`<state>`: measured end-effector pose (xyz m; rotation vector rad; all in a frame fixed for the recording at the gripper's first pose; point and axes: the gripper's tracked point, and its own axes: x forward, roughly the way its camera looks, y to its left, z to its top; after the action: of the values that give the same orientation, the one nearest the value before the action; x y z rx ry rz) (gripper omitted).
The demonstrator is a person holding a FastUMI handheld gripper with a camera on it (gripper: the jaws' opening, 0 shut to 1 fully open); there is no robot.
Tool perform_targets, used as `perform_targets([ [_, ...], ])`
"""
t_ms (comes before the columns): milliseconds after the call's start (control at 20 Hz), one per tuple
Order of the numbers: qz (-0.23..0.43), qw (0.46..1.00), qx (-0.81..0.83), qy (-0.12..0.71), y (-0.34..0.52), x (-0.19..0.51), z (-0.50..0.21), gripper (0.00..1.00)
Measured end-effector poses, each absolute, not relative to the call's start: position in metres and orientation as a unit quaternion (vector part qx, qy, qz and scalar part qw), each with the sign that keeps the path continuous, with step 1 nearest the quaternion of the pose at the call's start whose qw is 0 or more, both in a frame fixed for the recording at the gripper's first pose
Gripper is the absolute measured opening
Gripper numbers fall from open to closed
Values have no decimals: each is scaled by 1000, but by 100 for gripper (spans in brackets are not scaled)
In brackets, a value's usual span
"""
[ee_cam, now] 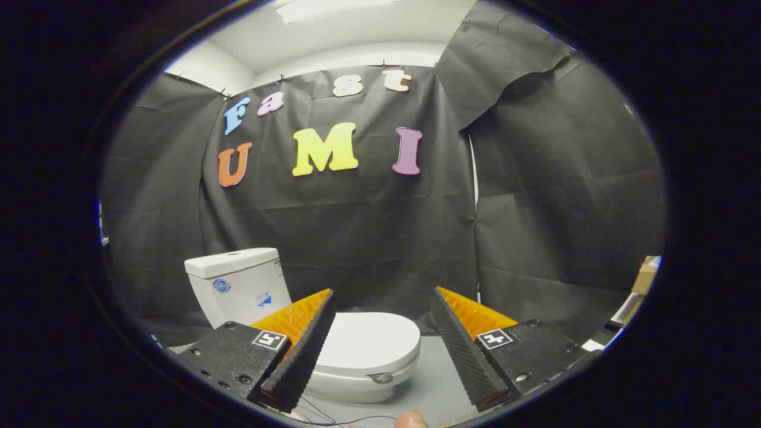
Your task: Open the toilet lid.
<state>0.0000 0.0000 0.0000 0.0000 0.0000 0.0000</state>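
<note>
Black cloth (368, 238) walled the booth on all sides, with a white ceiling above and a grey floor (434, 380) below. Toilet (357, 380) stood on that floor against the back cloth, its white tank (238, 285) behind the left finger. Toilet lid (371, 339) lay flat and closed over the bowl, seen between the fingers and beyond their tips, nearer the left one. Gripper (383, 291) was spread wide, fingers well apart, holding nothing and touching nothing. Thin cables (333, 419) trailed on the floor just below the bowl. Cardboard boxes (645, 276) sat off to the right.
</note>
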Motion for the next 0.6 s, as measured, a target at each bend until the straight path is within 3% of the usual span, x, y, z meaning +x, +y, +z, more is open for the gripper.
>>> perform_targets([
  [600, -6, 1000, -2, -1, 0, -1, 1, 100],
])
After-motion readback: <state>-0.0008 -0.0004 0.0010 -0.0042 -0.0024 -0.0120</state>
